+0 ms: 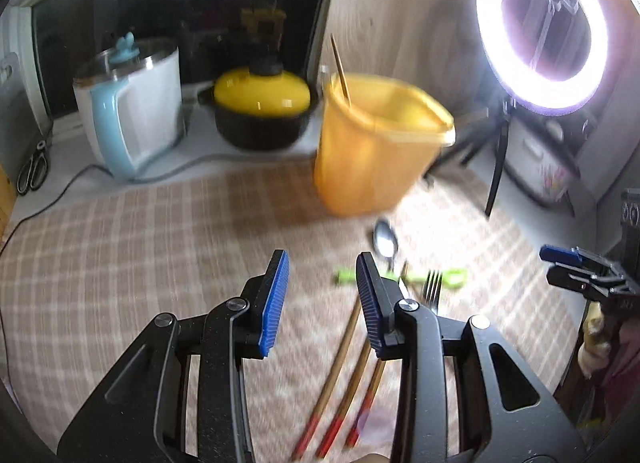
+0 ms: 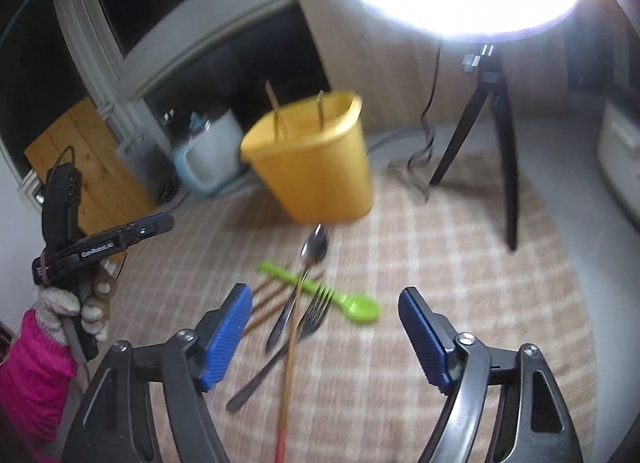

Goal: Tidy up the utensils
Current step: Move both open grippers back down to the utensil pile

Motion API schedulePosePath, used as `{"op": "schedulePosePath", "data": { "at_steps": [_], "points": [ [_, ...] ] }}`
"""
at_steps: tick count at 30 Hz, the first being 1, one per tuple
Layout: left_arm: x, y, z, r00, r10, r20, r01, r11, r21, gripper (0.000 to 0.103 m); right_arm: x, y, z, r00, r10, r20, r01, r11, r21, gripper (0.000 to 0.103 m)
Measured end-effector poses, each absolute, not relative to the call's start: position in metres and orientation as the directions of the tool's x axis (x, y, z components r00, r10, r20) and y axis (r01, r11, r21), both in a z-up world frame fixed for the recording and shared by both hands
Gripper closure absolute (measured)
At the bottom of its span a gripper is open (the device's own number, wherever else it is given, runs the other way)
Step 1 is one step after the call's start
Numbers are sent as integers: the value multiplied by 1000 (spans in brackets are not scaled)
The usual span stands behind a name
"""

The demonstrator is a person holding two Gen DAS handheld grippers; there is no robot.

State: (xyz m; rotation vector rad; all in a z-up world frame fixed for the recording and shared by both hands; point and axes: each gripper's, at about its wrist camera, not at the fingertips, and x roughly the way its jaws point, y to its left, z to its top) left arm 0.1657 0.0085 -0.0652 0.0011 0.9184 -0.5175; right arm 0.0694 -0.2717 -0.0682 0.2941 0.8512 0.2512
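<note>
Both grippers, left gripper (image 1: 322, 303) and right gripper (image 2: 326, 339), spread-jawed above utensil pile (image 2: 304, 303).

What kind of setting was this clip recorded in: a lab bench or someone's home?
Most likely a home kitchen counter, set up for filming. An electric kettle and a yellow-lidded pot stand by a dark window, utensils lie on a checked cloth near a yellow holder, and a ring light on a tripod lights it.
</note>
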Motion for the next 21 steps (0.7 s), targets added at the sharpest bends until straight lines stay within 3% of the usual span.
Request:
{"op": "schedulePosePath", "data": {
  "at_steps": [4,13,21],
  "points": [
    [155,-1,-85,428,-426,-797,445,867,-225,68,73,-260,-92,537,391,-748,-124,913,388,49],
    [140,-25,-114,357,-389,-850,496,849,-180,68,67,-248,-124,407,435,-803,-106,896,432,61],
    [159,-32,-133,294,-344,-892,522,839,-151,75,80,-225,-141,348,450,-822,-103,890,444,73]
  ]
}}
